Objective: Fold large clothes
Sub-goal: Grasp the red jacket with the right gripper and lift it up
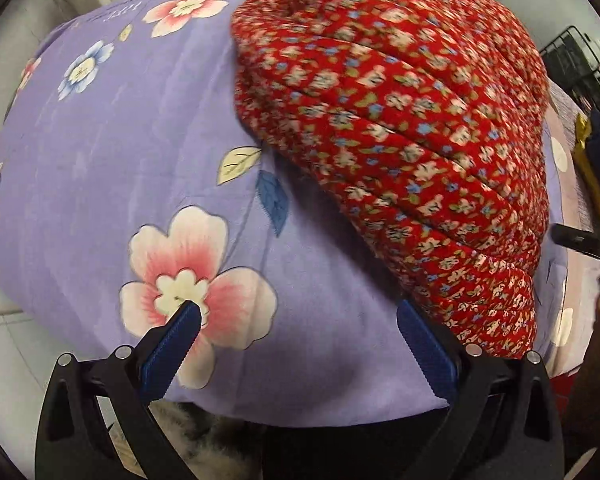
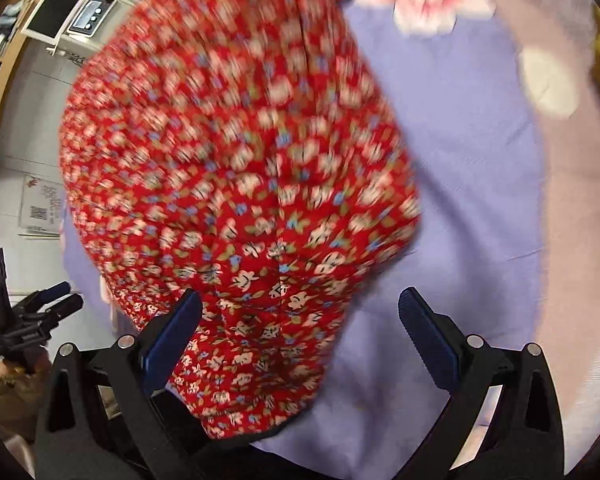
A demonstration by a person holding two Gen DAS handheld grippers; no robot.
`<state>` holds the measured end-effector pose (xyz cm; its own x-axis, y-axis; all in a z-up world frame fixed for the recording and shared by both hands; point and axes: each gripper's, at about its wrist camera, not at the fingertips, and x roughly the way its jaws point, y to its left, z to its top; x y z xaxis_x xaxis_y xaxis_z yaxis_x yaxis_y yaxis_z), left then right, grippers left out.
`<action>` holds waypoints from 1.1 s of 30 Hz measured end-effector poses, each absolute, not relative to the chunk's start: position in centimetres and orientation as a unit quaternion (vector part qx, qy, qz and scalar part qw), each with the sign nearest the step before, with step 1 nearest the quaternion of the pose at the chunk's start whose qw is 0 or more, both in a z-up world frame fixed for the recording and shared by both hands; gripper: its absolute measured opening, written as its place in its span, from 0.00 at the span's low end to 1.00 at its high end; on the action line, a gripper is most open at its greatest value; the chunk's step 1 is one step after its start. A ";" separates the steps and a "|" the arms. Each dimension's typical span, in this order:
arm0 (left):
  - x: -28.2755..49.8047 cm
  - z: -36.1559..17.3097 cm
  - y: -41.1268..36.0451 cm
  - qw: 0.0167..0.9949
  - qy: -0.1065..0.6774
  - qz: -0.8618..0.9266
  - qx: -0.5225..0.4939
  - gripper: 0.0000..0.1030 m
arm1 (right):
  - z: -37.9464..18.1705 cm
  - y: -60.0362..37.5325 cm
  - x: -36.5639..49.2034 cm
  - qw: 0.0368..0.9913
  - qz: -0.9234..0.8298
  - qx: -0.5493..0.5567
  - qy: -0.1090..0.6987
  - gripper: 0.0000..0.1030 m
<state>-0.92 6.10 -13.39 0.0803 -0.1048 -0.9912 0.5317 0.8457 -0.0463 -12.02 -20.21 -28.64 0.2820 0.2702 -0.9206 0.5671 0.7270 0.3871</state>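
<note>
Even indoor light, fairly bright; we see no hard glare. Left wrist view mostly sharp: the purple sheet (image 1: 100,168) reads crisp at 9 o'clock, with a soft shadow under the red floral garment (image 1: 400,100) toward 5 o'clock. Slight smear on the print at 1 o'clock. Right wrist view: heavy motion blur across the garment (image 2: 228,140), worst from 11 to 1 o'clock, print sharper near 6. Both frames bow strongly at the rim, with dark vignette corners.

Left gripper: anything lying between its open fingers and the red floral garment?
Only bare purple flowered sheet lies between the left gripper and the red floral garment, as the left wrist view shows.
</note>
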 end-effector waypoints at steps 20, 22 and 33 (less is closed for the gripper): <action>-11.2 -7.7 1.6 0.731 0.479 -0.457 0.166 0.94 | -11.4 -16.2 2.1 0.788 0.153 0.435 0.409 0.14; -12.8 -6.3 -0.1 0.741 0.440 -0.471 0.190 0.94 | -8.7 -14.4 5.0 0.794 0.183 0.404 0.417 0.14; -12.2 -8.6 -8.9 0.877 0.327 -0.249 0.247 0.85 | -0.1 -5.8 11.8 0.777 0.307 0.273 0.476 0.14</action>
